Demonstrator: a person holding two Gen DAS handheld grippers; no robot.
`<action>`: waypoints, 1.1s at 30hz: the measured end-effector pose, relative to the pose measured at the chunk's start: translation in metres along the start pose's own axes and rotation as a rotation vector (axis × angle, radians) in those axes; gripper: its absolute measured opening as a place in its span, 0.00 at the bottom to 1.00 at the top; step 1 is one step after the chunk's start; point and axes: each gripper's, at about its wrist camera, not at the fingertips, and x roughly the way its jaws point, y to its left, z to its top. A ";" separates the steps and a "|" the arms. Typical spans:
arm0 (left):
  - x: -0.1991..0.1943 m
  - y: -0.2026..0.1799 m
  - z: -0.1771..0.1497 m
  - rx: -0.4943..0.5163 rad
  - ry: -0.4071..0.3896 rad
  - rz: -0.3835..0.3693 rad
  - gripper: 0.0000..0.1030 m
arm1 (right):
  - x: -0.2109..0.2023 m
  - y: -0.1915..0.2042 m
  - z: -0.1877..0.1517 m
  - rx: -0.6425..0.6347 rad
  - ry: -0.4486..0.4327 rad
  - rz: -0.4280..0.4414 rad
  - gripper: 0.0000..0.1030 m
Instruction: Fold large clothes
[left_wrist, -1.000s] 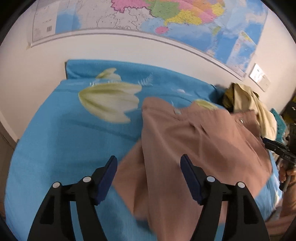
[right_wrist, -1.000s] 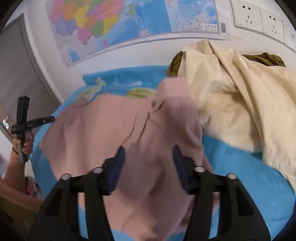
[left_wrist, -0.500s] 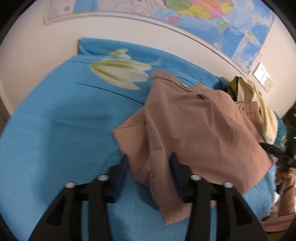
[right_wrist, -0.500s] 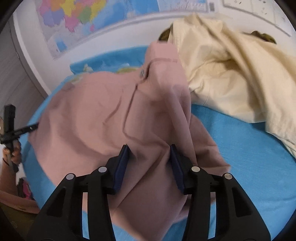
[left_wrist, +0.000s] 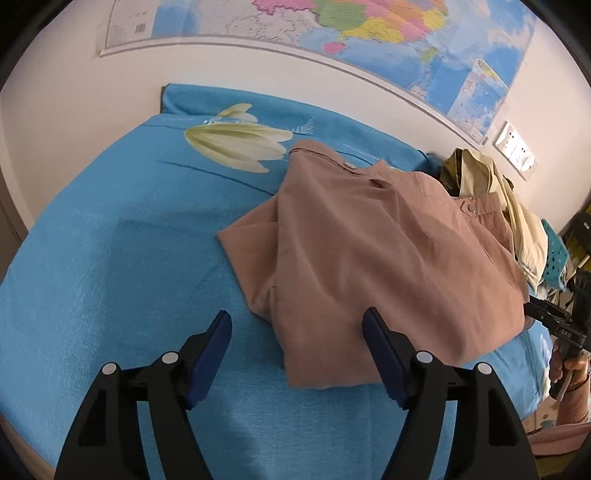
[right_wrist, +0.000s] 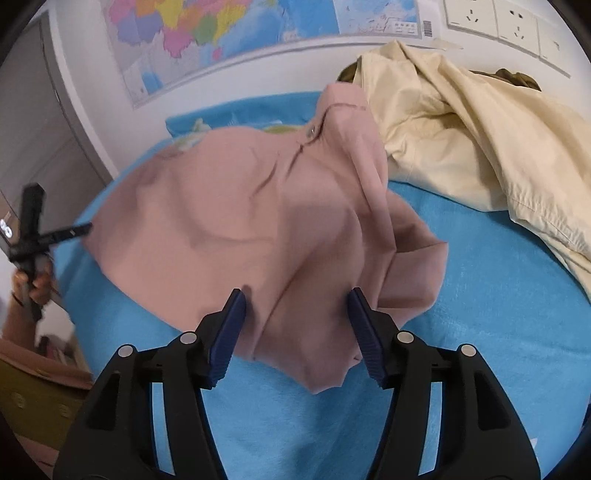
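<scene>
- Now the pink-brown trousers lie in a rumpled double layer on the blue bedsheet, waistband toward the wall, loose hems toward both grippers.
- Left gripper: jaws just opened, gripping nothing; the hem lies between and just beyond its tips.
- Right gripper: jaws likewise just opened, straddling the near cloth without pinching it.
- Cream garment lies beside the trousers, on the right.
</scene>
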 end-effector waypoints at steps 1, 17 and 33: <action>0.001 -0.004 -0.001 0.012 -0.001 0.014 0.64 | 0.001 -0.001 0.000 0.003 -0.006 0.004 0.54; -0.001 -0.016 -0.007 0.047 0.017 0.082 0.64 | -0.023 0.012 -0.006 -0.004 -0.015 0.029 0.57; -0.014 0.004 -0.030 -0.109 0.101 -0.089 0.72 | -0.033 -0.017 -0.017 0.193 -0.013 0.120 0.69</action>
